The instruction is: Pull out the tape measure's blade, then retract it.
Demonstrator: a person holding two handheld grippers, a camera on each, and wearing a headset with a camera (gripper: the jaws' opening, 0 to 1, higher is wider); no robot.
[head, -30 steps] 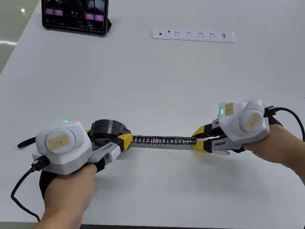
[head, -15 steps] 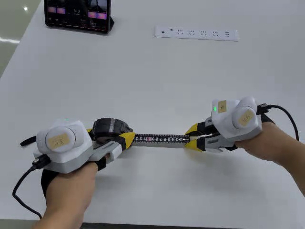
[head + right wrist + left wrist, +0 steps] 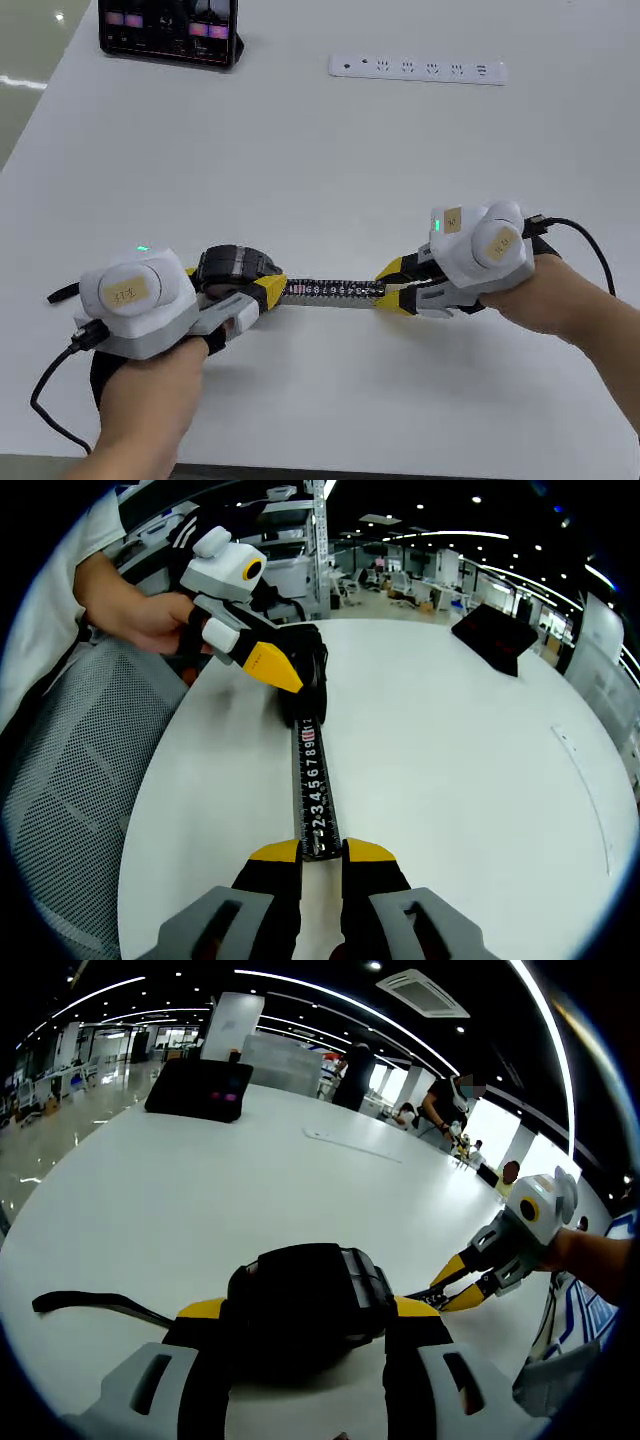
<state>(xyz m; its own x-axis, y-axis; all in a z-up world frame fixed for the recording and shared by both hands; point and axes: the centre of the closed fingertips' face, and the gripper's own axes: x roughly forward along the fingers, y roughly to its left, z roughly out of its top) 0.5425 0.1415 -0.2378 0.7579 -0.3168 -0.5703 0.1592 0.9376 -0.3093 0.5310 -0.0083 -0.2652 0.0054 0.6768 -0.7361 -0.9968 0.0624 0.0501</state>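
Near the front edge of the white surface [image 3: 330, 150], the left gripper [image 3: 232, 285] is clamping the tape measure [image 3: 235, 262]. Its jaws are pinching the black case from either side, and the case is resting on the surface. Off to the right, the right gripper [image 3: 388, 288] is holding the free end of the blade [image 3: 333, 291], with its jaws pressed together on the tip. In the right gripper view the numbered strip is running straight from those jaws back to the case.

What is changing is the gap between the two. Compared with a second ago, the right gripper is travelling in toward the case and the stretch of blade showing between them is getting shorter. The left gripper and the case are staying about where they were. That suggests the pull-out is over and the blade is being fed back in under control rather than left to snap home. A fair length is still lying out, so the retraction is looking only partly done. The power strip [image 3: 418, 69] and the tablet [image 3: 170, 28] at the far side are playing no part.
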